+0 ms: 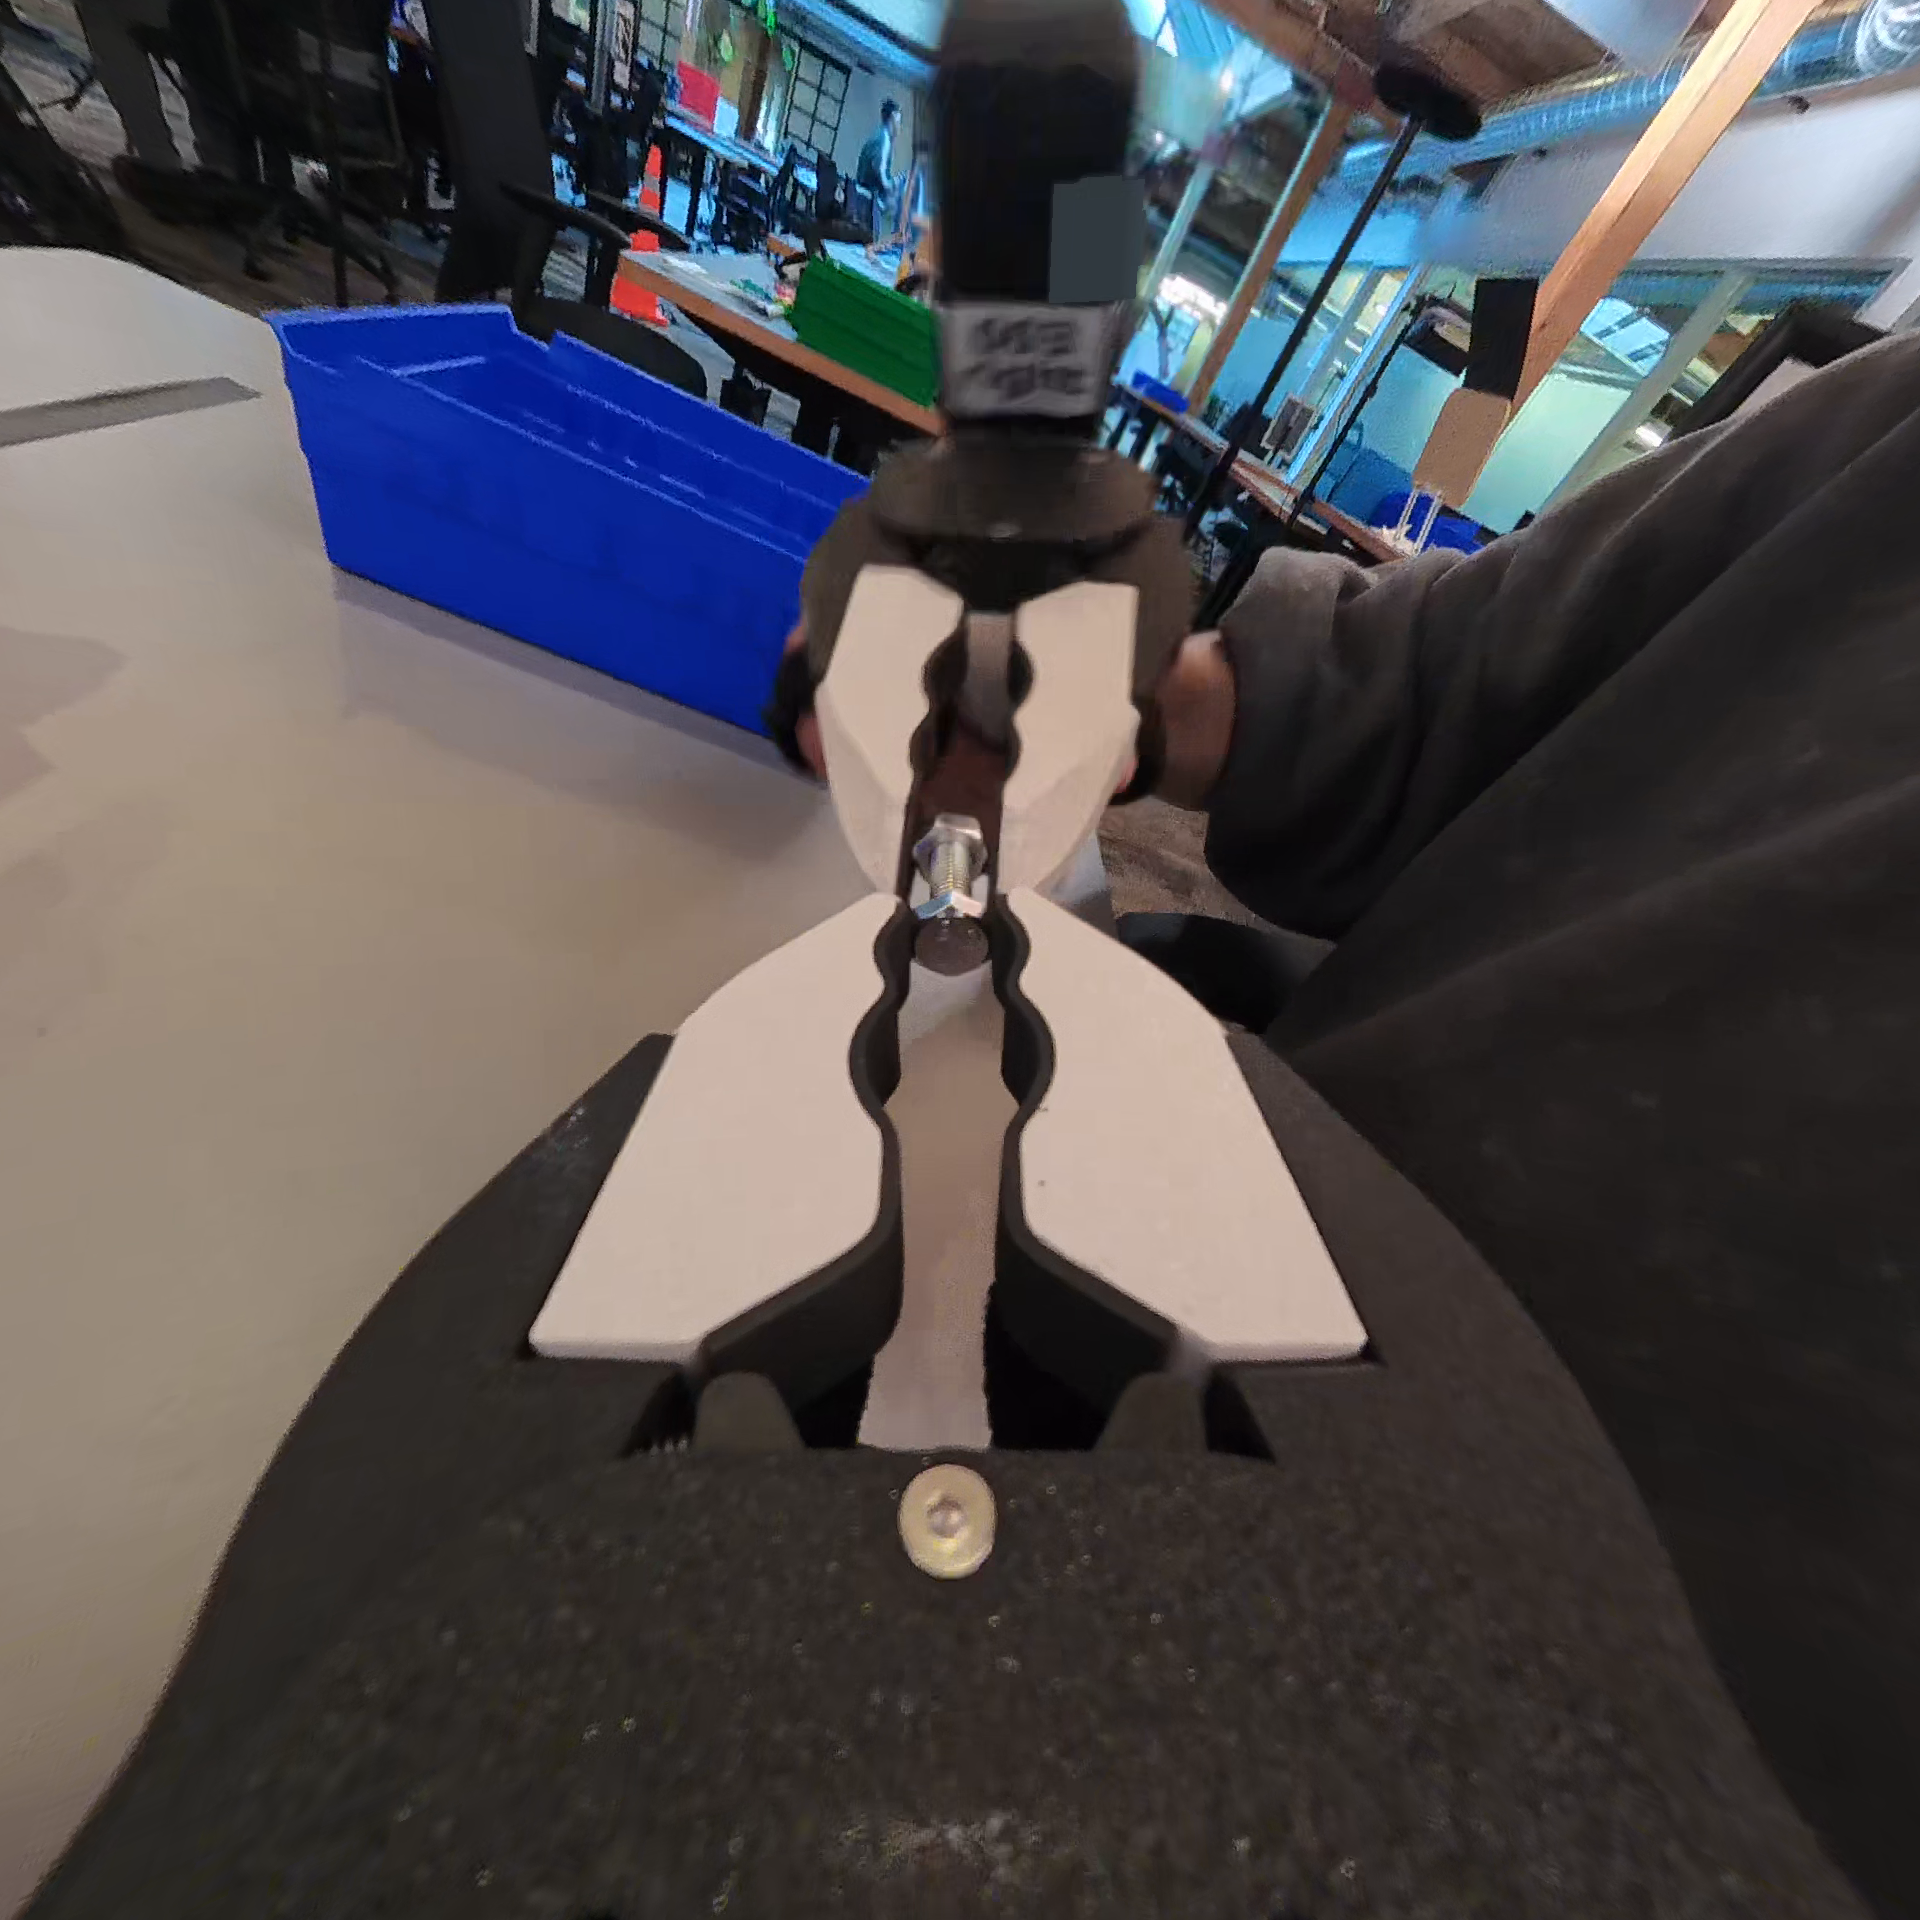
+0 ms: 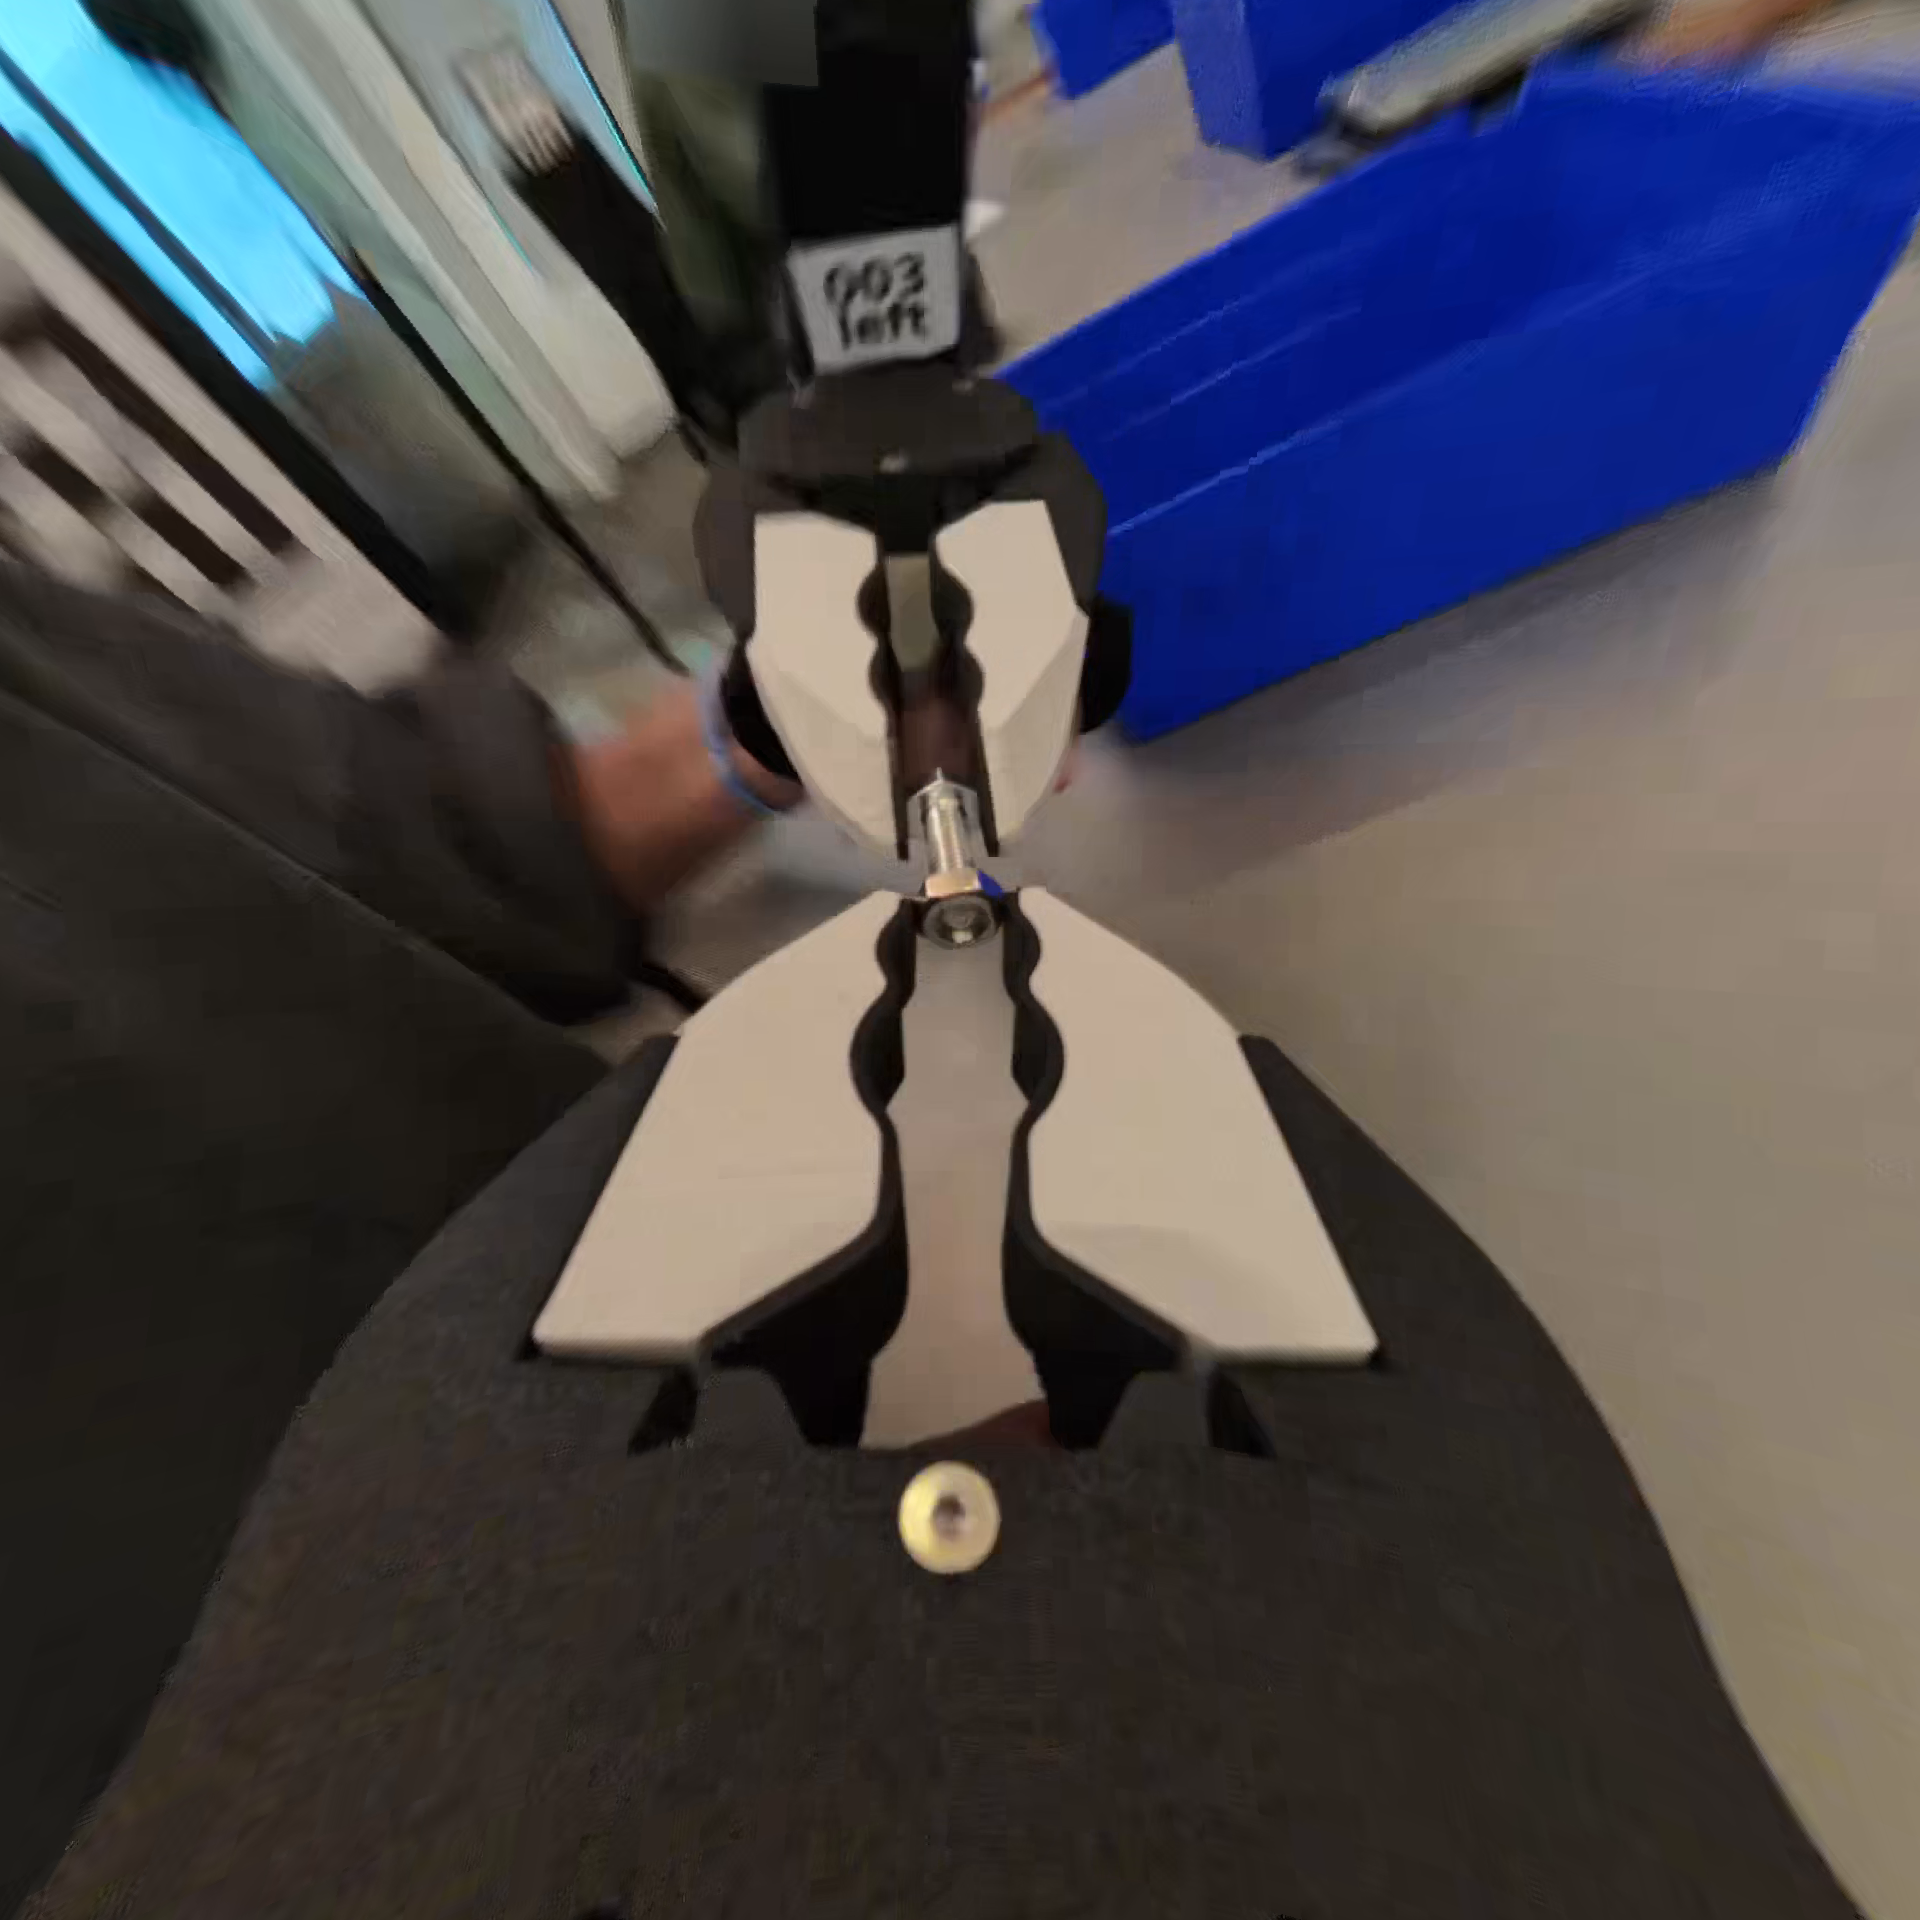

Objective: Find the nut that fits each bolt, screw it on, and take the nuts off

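Mid-frame, your left hand-held gripper [image 1: 948,940] pinches the bolt [image 1: 943,868] at one end, your right hand-held gripper [image 2: 961,920] pinching the other. A white printed label [image 2: 873,312] sits upper centre; blue bin [image 1: 540,488] on the worktop [image 1: 260,883] upper left.

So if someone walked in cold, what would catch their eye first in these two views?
The two grippers meeting tip to tip: the left gripper and the right gripper face each other, sharing a small silver bolt with a nut on it. Next comes the bright blue bin on the pale table behind them.
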Demonstrator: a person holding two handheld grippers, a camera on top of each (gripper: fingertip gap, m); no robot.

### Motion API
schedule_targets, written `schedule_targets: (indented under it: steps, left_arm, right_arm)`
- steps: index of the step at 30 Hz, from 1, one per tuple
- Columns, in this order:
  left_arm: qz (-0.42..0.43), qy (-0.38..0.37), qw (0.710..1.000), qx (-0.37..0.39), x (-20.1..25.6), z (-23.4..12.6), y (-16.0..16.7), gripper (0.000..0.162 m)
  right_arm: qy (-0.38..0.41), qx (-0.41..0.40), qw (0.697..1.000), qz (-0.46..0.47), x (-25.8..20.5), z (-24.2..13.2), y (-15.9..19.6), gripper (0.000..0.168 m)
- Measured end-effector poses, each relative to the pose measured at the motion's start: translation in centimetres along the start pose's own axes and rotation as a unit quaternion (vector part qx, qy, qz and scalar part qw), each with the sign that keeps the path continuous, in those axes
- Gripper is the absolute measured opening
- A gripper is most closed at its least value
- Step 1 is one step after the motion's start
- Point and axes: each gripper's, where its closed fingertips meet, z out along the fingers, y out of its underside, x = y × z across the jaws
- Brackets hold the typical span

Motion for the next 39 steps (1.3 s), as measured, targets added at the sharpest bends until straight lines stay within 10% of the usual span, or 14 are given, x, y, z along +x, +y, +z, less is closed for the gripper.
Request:
schedule_targets:
  steps: [3, 6, 9, 12, 14, 18, 24, 28, 32, 35, 39]
  left_arm:
    - [0.008, -0.022, 1.000, -0.014, -0.6, 0.1, 0.5, 0.014]
    - [0.003, -0.016, 1.000, -0.014, -0.6, 0.2, 0.6, 0.014]
    - [-0.005, -0.017, 1.000, -0.013, -0.9, 0.0, 0.7, 0.014]
    - [-0.018, -0.004, 1.000, 0.002, -0.8, -0.3, 0.3, 0.014]
    - [-0.023, 0.005, 1.000, 0.002, -0.6, -0.3, 0.3, 0.014]
    - [-0.024, -0.002, 1.000, -0.014, -0.9, 0.2, 1.0, 0.014]
    - [-0.025, -0.003, 0.999, -0.021, -0.9, 0.5, 1.3, 0.014]
    - [-0.012, -0.011, 0.999, -0.035, -0.9, 0.6, 1.7, 0.014]
    - [0.003, -0.007, 0.999, -0.037, -0.3, 0.7, 1.4, 0.014]
    - [0.005, 0.008, 1.000, -0.021, 0.4, 0.4, 0.7, 0.014]
    - [0.013, 0.008, 1.000, -0.024, 0.7, 0.4, 0.6, 0.014]
  right_arm:
    - [-0.121, 0.027, 0.945, 0.303, 0.1, 0.1, 0.2, 0.016]
    - [-0.185, 0.056, 0.908, 0.372, -0.2, -0.1, 0.2, 0.017]
    - [-0.154, 0.094, 0.949, 0.260, -0.3, -0.6, -0.3, 0.043]
    - [0.047, 0.026, 0.999, 0.003, 2.0, -0.5, 1.1, 0.051]
    - [0.172, -0.040, 0.958, -0.228, 2.8, -0.9, 1.3, 0.050]
    - [0.330, -0.144, 0.762, -0.538, 3.5, -1.7, 0.3, 0.042]
    - [0.304, -0.174, 0.738, -0.577, 2.8, -0.4, 0.9, 0.017]
    - [0.225, -0.188, 0.846, -0.446, 2.6, -0.1, 2.1, 0.016]
    - [0.040, -0.171, 0.979, -0.103, 0.9, 0.1, 2.8, 0.016]
    - [-0.108, -0.115, 0.977, 0.144, -0.8, -0.3, 1.3, 0.016]
    - [-0.236, -0.081, 0.904, 0.348, -1.8, -0.4, 1.0, 0.017]
